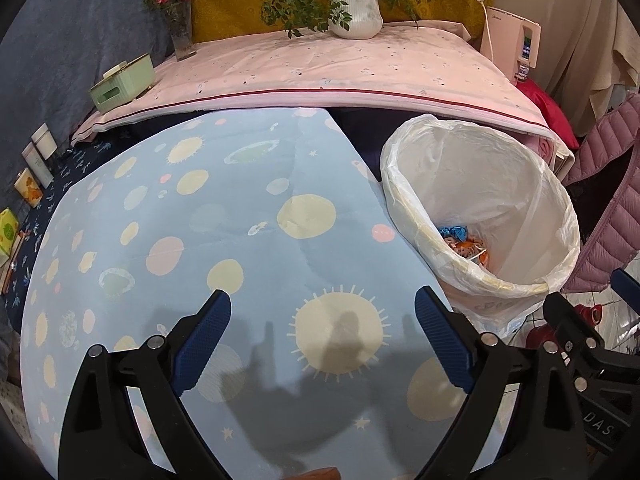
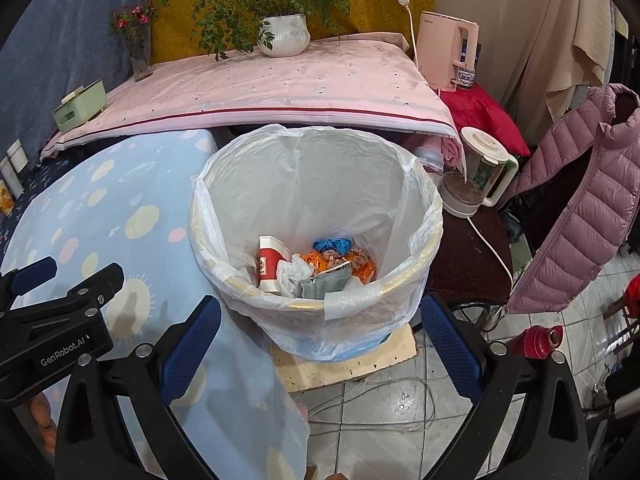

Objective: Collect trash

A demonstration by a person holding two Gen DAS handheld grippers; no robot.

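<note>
- The left gripper [image 1: 322, 312] hovers over the counter [image 1: 248, 184], which is draped in a light blue cloth printed with suns and planets; its jaws are spread wide with nothing between them.
- Its shadow falls on the cloth just below the blue pads [image 1: 208, 334].
- The right gripper [image 2: 320, 320] is held above the trash bin [image 2: 420, 216], pointing down into it, jaws wide apart and empty.
- The bin, lined with a white plastic bag, stands just beside the counter's right edge on a pale board on the tiled floor [image 2: 384, 404].
- Inside lie a red-and-white paper cup [image 2: 270, 264], crumpled white tissue [image 2: 294, 270], orange wrappers [image 2: 360, 264] and a blue scrap [image 2: 332, 245].
</note>
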